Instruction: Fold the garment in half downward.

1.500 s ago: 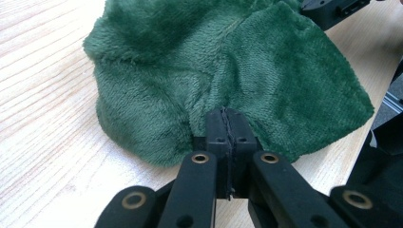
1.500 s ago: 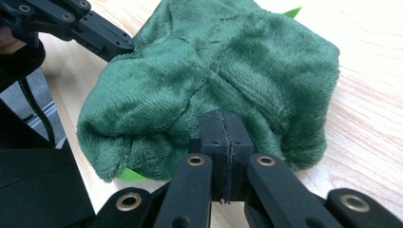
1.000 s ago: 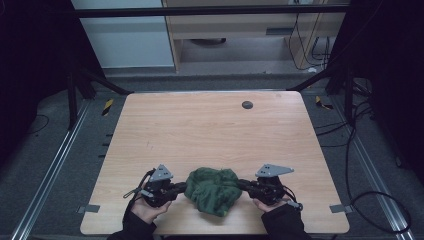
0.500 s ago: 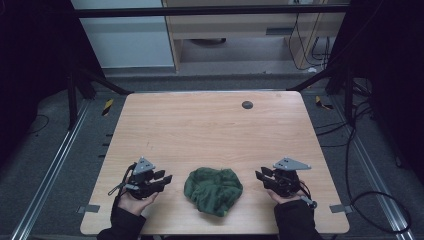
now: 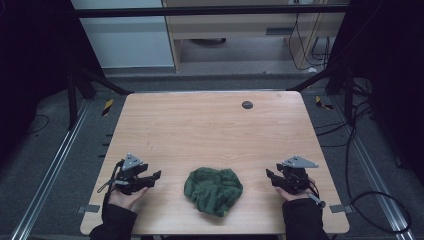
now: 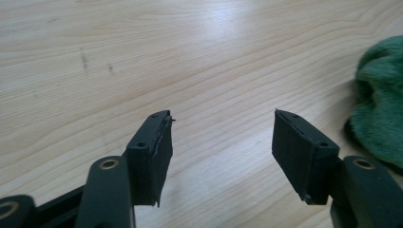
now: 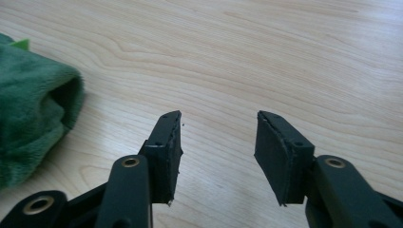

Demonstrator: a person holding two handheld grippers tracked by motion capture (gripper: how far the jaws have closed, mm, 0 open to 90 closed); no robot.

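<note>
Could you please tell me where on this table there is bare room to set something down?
The whole far half is bare, save a small dark disc near the far edge. Bare strips also lie between the green cloth and each tool, left and right. Only the near middle, under the cloth, is taken.

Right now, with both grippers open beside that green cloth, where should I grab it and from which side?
Probably the raised fold on the right edge of the green cloth, taken with the right gripper coming in low from the right. That edge bulges into a thick roll above the table, giving the open jaws something to close on.
</note>
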